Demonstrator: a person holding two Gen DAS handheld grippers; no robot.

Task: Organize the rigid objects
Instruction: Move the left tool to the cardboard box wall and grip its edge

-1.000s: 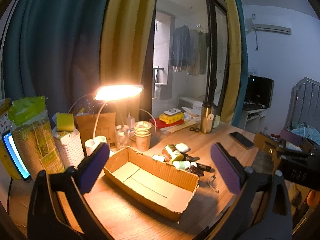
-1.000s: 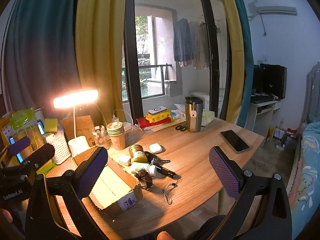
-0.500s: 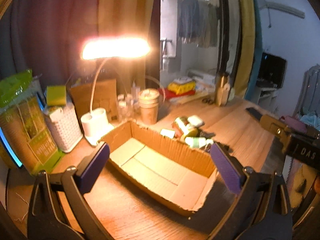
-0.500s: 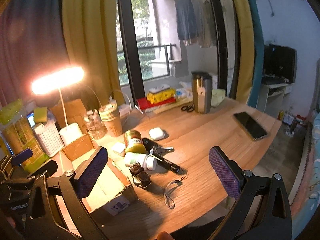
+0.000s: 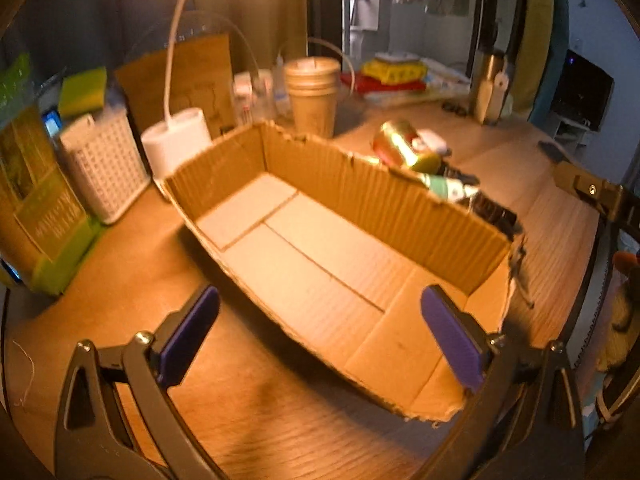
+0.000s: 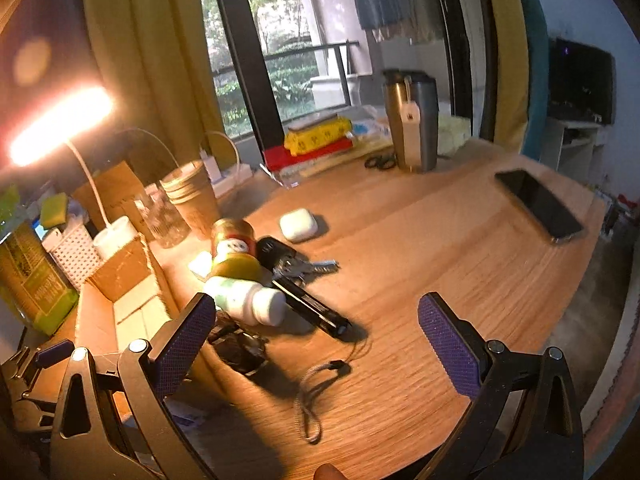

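An empty, shallow cardboard box [image 5: 404,212] lies on the wooden table, right in front of my open left gripper [image 5: 320,336], which hangs just above its near rim. Beside the box sits a pile: a gold can [image 6: 233,236], a white and green bottle [image 6: 248,298], keys [image 6: 304,266], a black flashlight [image 6: 314,312] with a lanyard [image 6: 310,408], a dark watch-like object [image 6: 240,350] and a white earbud case [image 6: 298,224]. My right gripper [image 6: 316,340] is open just short of the pile, with nothing between its fingers.
A lit desk lamp [image 6: 60,124], stacked paper cups [image 6: 194,196], a white basket [image 5: 102,168] and green packs [image 5: 36,208] line the back left. A steel tumbler [image 6: 410,120], scissors [image 6: 380,162] and a phone [image 6: 538,204] lie to the right.
Both grippers have come down and forward toward the table. The box now fills the left wrist view, and the pile sits much closer to the right gripper. Both stay open.
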